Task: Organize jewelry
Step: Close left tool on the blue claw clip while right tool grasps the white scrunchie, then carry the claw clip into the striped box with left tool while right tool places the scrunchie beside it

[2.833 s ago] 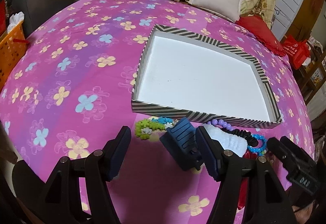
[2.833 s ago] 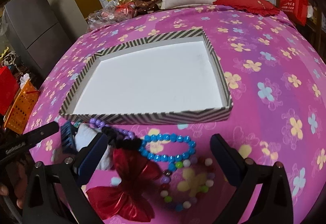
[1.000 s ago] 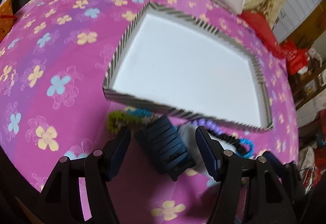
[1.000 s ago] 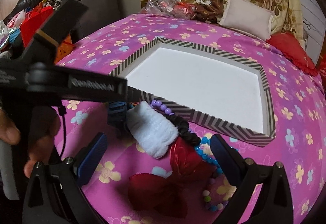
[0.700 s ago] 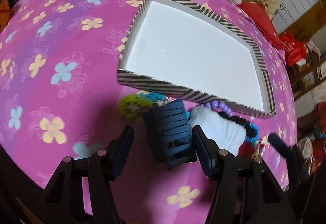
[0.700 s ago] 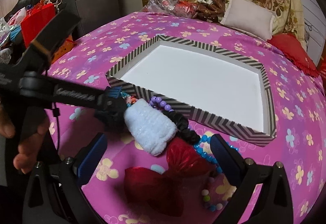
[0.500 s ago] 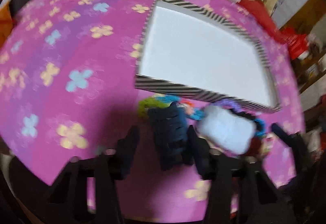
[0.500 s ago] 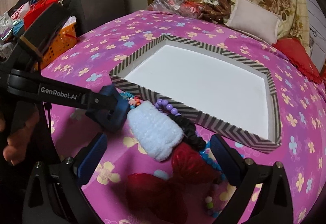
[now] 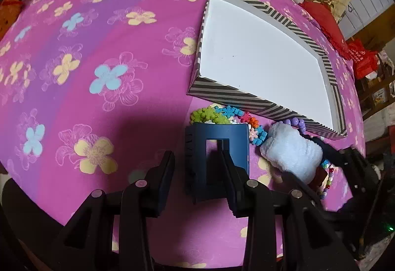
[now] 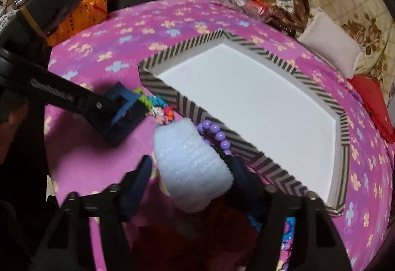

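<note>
Both tongs are black plastic with dark blue pads [image 9: 165,178], round silver screws [image 9: 141,183] and white lettering.
</note>
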`<action>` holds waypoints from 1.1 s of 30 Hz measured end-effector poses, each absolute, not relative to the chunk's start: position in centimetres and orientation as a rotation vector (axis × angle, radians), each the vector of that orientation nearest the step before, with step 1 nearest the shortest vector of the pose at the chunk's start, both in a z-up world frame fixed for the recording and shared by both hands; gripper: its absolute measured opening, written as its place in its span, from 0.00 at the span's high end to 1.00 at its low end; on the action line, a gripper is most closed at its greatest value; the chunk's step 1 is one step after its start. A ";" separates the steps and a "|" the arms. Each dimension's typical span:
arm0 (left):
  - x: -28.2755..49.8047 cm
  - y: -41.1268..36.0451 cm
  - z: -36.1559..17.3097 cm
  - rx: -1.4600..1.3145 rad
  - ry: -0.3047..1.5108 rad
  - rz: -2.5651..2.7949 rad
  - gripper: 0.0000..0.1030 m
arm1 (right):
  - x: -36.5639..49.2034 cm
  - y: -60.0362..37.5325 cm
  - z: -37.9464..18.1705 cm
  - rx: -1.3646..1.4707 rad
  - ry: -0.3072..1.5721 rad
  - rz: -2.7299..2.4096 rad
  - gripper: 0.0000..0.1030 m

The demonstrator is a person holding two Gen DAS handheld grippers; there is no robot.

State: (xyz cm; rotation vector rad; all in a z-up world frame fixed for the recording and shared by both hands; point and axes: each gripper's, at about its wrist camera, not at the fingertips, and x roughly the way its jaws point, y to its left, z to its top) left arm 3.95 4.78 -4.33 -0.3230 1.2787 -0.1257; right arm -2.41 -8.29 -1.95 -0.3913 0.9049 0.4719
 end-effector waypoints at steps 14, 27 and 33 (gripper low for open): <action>3.4 4.4 -4.0 -0.344 1.217 -0.212 0.93 | -4.1 -10.8 1.6 -0.067 0.838 0.539 0.62; 3.7 4.3 0.5 -0.266 1.105 -0.205 0.93 | -2.9 -12.4 4.0 0.096 0.791 0.473 0.62; 6.1 3.6 1.7 -0.237 1.064 -0.178 0.93 | -0.9 -13.8 4.0 0.156 0.793 0.398 0.62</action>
